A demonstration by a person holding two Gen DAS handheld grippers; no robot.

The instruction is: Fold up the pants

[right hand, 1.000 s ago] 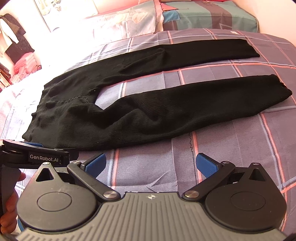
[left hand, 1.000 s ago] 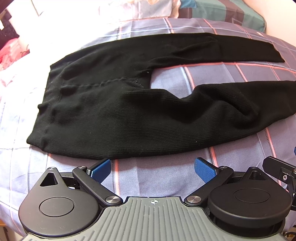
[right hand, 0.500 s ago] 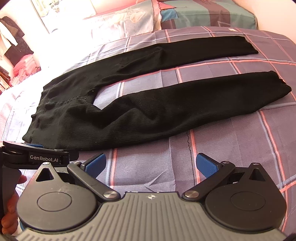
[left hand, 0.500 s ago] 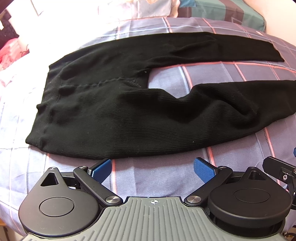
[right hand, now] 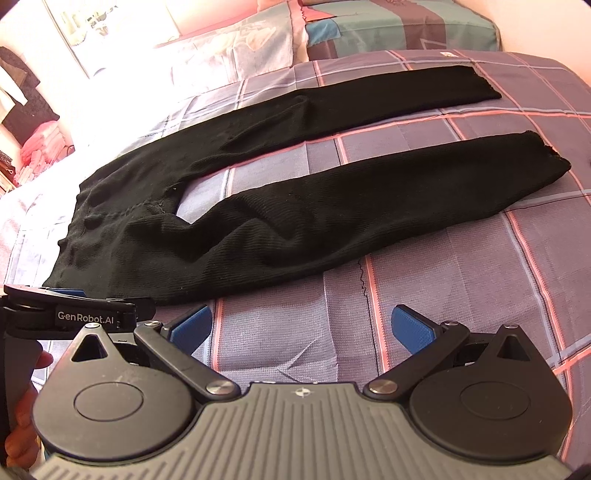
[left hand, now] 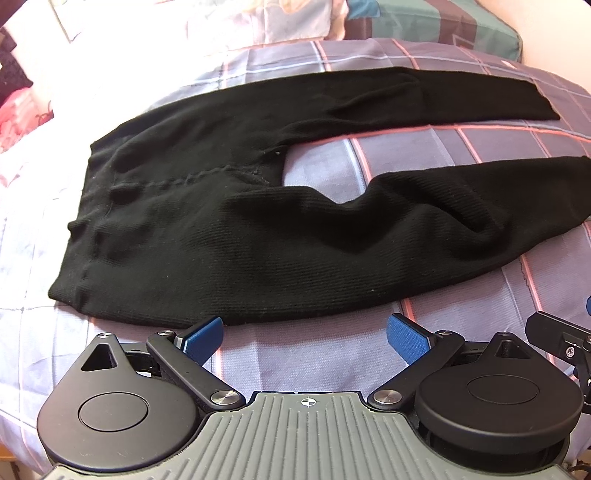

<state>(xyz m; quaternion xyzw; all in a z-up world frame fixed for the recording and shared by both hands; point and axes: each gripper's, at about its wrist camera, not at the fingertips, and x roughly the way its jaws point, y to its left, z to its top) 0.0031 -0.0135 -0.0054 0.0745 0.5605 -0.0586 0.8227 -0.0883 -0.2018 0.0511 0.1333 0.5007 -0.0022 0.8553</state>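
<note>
Black knit pants lie flat on the bed, waistband to the left, both legs spread apart and running right; they also show in the right wrist view. My left gripper is open and empty, hovering just short of the near leg's front edge. My right gripper is open and empty, further right, over bare bedspread in front of the near leg. The near leg's cuff lies at the right, the far leg's cuff behind it.
The bed has a plaid purple bedspread with pink lines. Pillows sit at the head of the bed. The left gripper's body and a hand show at the left of the right wrist view. Stacked clothes stand at far left.
Both grippers have eased slightly forward and leftward along the pants' front edge. Both stay open. The pants have not moved.
</note>
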